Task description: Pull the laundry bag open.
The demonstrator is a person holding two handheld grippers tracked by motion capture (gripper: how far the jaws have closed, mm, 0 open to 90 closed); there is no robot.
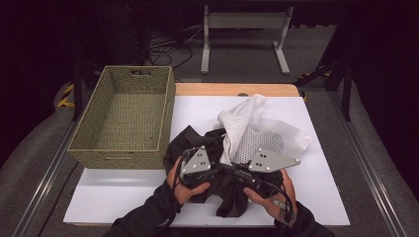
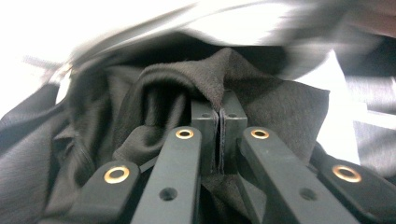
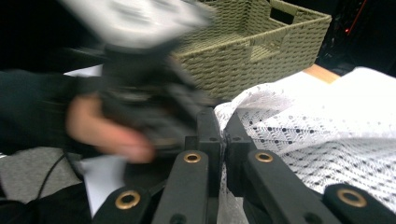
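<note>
**Black and white cloth gripped beside a woven basket**

Black fabric (image 1: 197,148) lies bunched on the white table top (image 1: 123,192), near the person's edge and just right of the basket. The left gripper (image 2: 219,105) has its jaws pressed together on a raised fold of this dark garment (the fold stands up between the pads in the left gripper view). The right gripper (image 3: 223,128) is likewise closed, apparently pinching the edge of the white mesh cloth (image 3: 317,135); the contact itself is partly hidden. This mesh cloth drapes over the black fabric and rises in a peak toward the far side of the table. The olive woven basket (image 1: 123,148), rectangular with handle slots, stands at the table's left and holds nothing visible.
</note>
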